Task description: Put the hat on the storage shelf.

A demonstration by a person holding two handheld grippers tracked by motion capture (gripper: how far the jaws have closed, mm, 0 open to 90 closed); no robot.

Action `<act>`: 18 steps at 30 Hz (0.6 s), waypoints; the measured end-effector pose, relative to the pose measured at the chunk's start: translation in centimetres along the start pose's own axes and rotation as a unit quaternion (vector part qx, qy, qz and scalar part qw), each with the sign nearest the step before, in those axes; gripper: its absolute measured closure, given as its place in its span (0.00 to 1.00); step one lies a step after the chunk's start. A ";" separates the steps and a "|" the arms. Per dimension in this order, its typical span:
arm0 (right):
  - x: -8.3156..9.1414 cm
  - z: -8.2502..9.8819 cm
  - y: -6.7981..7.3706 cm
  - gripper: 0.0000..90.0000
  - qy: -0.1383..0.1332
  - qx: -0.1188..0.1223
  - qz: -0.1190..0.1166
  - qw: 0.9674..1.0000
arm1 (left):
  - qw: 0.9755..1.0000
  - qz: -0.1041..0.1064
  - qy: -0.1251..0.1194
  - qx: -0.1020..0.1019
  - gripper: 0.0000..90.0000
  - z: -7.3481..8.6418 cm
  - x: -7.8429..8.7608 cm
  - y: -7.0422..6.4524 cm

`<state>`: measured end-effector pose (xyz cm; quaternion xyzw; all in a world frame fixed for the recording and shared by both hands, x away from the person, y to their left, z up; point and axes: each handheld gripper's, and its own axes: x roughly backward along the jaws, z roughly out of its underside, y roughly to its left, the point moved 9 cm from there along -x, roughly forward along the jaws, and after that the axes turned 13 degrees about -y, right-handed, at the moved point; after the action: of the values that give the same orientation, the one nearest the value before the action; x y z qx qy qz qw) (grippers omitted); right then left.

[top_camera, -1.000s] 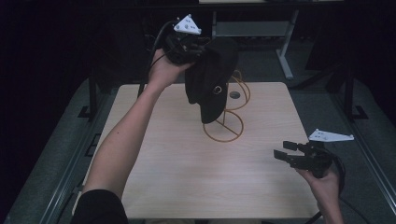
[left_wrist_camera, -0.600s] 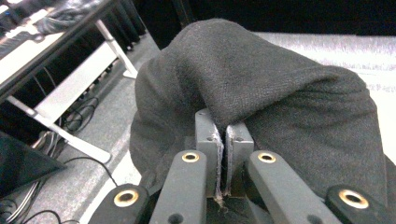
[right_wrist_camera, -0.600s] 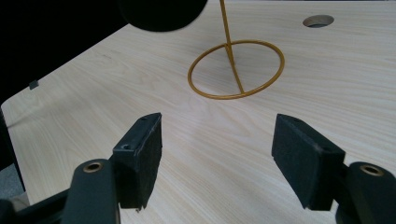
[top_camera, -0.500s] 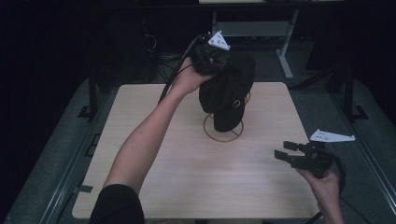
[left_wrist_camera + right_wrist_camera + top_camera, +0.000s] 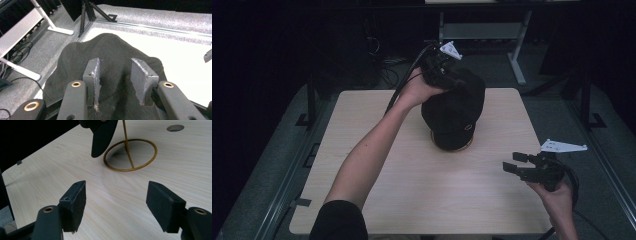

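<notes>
Black cap sits over a gold wire stand near the far middle of the light wood bench. In the high view the cap covers the stand's top; a sliver of the gold base ring shows under its near edge. A small ring-shaped emblem faces the near side of the cap.

Left gripper is at the cap's far upper side, held in the person's left hand, forearm stretched across the bench from the near left corner. Its jaws have just been opening. In the left gripper view the left gripper has both grey pads spread apart with the cap's dark cloth lying between and below them; the pads do not pinch the cloth, so the cap is released. Whether the cloth brushes the pads' inner faces cannot be told.

Right gripper hovers low over the near right part of the bench, well apart from the cap, in the right hand. In the right gripper view the right gripper stands wide, nothing between the jaws, bare wood under them. Beyond it: the stand's round base ring and thin upright rod, the cap's brim hanging just above the ring, and a round hole in the benchtop farther off.
</notes>
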<state>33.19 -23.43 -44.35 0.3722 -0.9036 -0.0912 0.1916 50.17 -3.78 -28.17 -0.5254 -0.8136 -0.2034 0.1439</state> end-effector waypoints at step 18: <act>-0.2 0.4 -0.2 0.32 0.007 0.002 0.006 1.000 | 1.000 -0.005 -0.018 0.024 0.60 0.7 2.0 -0.1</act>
<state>33.30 -23.39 -44.80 0.3680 -0.9044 -0.0858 0.1982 49.29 -1.91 -27.92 -0.5214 -0.8233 -0.1746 0.1409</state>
